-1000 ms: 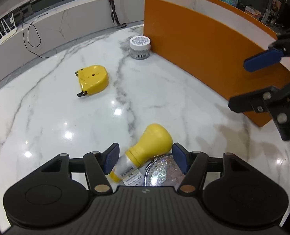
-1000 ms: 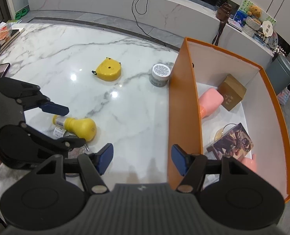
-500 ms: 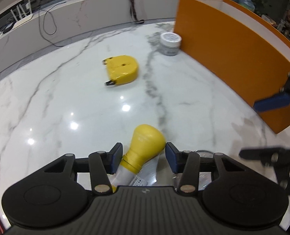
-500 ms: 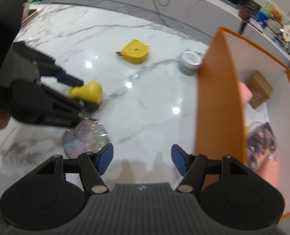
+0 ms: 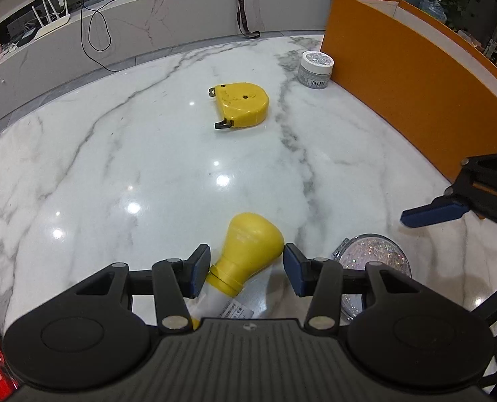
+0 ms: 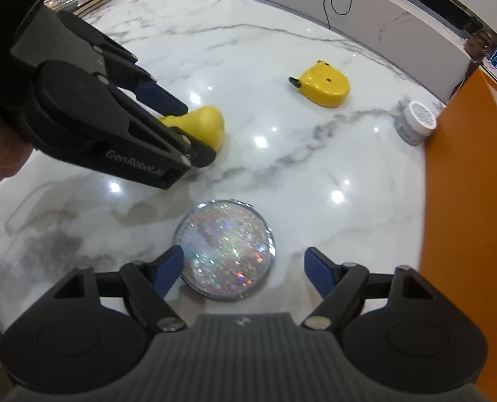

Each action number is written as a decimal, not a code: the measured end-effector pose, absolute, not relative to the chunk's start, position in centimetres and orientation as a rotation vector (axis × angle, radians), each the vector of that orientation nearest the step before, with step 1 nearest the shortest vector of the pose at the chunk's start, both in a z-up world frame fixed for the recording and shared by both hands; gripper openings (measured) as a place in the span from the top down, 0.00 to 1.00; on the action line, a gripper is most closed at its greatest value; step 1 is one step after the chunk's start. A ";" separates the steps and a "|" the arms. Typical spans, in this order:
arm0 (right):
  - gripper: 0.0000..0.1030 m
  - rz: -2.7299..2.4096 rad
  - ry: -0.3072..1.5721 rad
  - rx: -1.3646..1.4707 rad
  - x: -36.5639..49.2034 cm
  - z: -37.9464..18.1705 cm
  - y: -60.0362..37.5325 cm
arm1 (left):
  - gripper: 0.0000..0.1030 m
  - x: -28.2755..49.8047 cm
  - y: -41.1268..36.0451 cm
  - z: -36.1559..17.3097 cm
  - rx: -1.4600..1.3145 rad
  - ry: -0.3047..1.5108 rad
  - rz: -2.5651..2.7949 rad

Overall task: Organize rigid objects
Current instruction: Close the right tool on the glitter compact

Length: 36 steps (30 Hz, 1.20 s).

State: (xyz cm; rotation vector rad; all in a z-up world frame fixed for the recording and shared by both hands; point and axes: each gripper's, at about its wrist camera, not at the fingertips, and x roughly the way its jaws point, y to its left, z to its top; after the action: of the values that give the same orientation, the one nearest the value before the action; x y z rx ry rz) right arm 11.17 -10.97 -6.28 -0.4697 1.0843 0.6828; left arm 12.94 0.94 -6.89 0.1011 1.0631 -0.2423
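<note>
**Two grippers, two things to pick up**

The left gripper [image 5: 246, 264] is spread wide around the yellow bottle [image 5: 248, 248], which lies on its side on the marble table [image 5: 147, 167]. The blue pads sit beside the fat yellow cap and look close to it, but I cannot tell if they touch. To do this well, I think the pads should close on the narrow neck just behind the cap, not on the fat round part. The round part is smooth and could pop out like a wet bar of soap. Squeeze slowly so the bottle does not roll away.

The right gripper [image 6: 243, 266] is also spread wide, low over the glitter disc [image 6: 225, 249]. The disc is flat and round, so the pads must go down to the table and catch its thin edge on both sides. It looks hard and shiny, so it may slide.

The table is smooth, glossy stone with grey lines. The bottle has a clear body with a paper label. Farther off lie a yellow tape measure [image 5: 241, 104], hard plastic with one rounded end, and a small jar [image 5: 315, 68] with a sparkly lid, just beside the orange box [image 5: 409, 77]. The box has tall, flat, stiff walls, and I think the things go inside it
</note>
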 end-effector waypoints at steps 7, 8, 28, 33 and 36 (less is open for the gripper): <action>0.22 0.694 1.090 -0.491 11.1 -7.4 -10.0 | 0.47 13.0 1.1 -6.9 0.096 1.064 -0.240; 0.23 0.697 1.087 -0.496 11.0 -7.7 -9.9 | 0.47 12.9 1.1 -6.9 0.098 1.064 -0.239; 0.31 0.703 1.107 -0.435 11.7 -6.9 -10.4 | 0.47 12.6 0.8 -6.5 0.099 1.055 -0.241; 0.31 0.687 1.099 -0.417 12.0 -6.4 -10.8 | 0.47 12.5 1.0 -6.2 0.096 1.050 -0.236; 0.31 0.677 1.092 -0.404 12.3 -6.0 -11.2 | 0.47 12.3 1.0 -5.9 0.096 1.045 -0.234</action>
State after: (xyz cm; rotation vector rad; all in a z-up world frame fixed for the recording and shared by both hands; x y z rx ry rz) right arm 12.27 -11.19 -6.05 -0.4040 1.0922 0.6769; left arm 12.34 0.98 -5.93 0.0957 1.0452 -0.2340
